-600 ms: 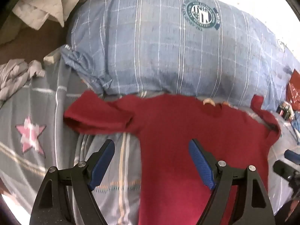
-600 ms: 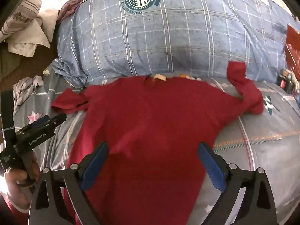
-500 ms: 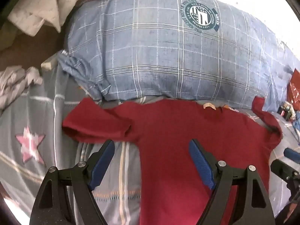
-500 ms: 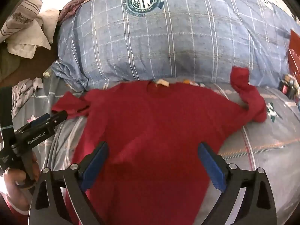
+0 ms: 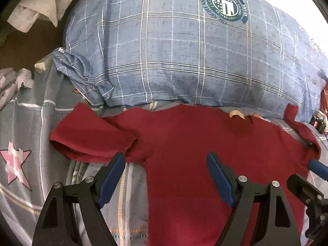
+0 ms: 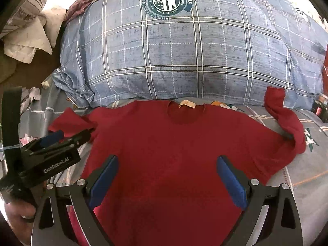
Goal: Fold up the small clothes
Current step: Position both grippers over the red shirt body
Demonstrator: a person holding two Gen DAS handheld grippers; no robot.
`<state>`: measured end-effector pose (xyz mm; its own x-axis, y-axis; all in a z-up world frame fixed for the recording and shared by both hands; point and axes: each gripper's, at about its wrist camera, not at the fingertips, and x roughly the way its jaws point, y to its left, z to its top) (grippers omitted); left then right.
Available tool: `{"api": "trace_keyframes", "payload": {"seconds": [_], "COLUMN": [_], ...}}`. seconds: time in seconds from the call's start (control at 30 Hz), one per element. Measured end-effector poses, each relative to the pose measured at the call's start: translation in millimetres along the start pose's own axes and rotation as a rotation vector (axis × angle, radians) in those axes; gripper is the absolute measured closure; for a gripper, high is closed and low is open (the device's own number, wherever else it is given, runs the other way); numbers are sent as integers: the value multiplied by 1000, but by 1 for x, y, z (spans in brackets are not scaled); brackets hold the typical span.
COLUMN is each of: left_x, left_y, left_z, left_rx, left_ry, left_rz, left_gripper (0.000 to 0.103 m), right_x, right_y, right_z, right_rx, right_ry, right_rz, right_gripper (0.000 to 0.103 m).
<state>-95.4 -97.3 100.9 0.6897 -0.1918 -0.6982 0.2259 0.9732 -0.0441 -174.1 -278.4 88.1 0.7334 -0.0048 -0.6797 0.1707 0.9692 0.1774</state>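
Note:
A small red T-shirt (image 6: 174,143) lies flat on the bed, collar toward the pillow, a tan label at its neck. Its left sleeve (image 5: 90,135) is spread out; its right sleeve (image 6: 285,119) is twisted and curls up against the pillow. My left gripper (image 5: 166,172) hovers open over the shirt's left armpit, nothing between its blue pads. My right gripper (image 6: 167,174) hangs open above the middle of the shirt, also holding nothing. In the right wrist view the left gripper (image 6: 51,153) shows at the left edge, with a hand below it.
A big blue checked pillow (image 6: 194,51) with a round emblem lies right behind the shirt. The bed sheet (image 5: 26,127) is grey with pink stars. Crumpled pale cloths (image 5: 41,2) lie at the far left. Small dark and red items (image 5: 319,121) sit at the right edge.
Both grippers have moved forward over the shirt toward the pillow, staying open. The shirt has not moved.

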Motion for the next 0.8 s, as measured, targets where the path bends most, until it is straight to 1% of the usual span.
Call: {"api": "trace_keyframes", "payload": {"seconds": [0.17, 0.37, 0.47, 0.7, 0.73, 0.8], "left_x": [17, 22, 24, 24, 24, 24], "left_y": [4, 7, 9, 13, 14, 19], "left_z": [-2, -4, -6, -9, -9, -10], "left_rx": [-15, -6, -15, -5, -5, -9], "left_ry": [18, 14, 19, 17, 18, 23], "left_rz": [19, 44, 44, 48, 48, 47], "left_gripper": [22, 22, 22, 22, 22, 22], "right_x": [15, 32, 39, 44, 42, 44], "right_y": [1, 6, 11, 23, 25, 27], "right_z": [5, 5, 5, 8, 10, 12], "right_rx": [4, 29, 28, -2, 0, 2], "right_ry": [18, 64, 79, 70, 46, 51], "right_rz": [20, 27, 42, 61, 76, 79], "right_gripper": [7, 6, 6, 6, 6, 6]}}
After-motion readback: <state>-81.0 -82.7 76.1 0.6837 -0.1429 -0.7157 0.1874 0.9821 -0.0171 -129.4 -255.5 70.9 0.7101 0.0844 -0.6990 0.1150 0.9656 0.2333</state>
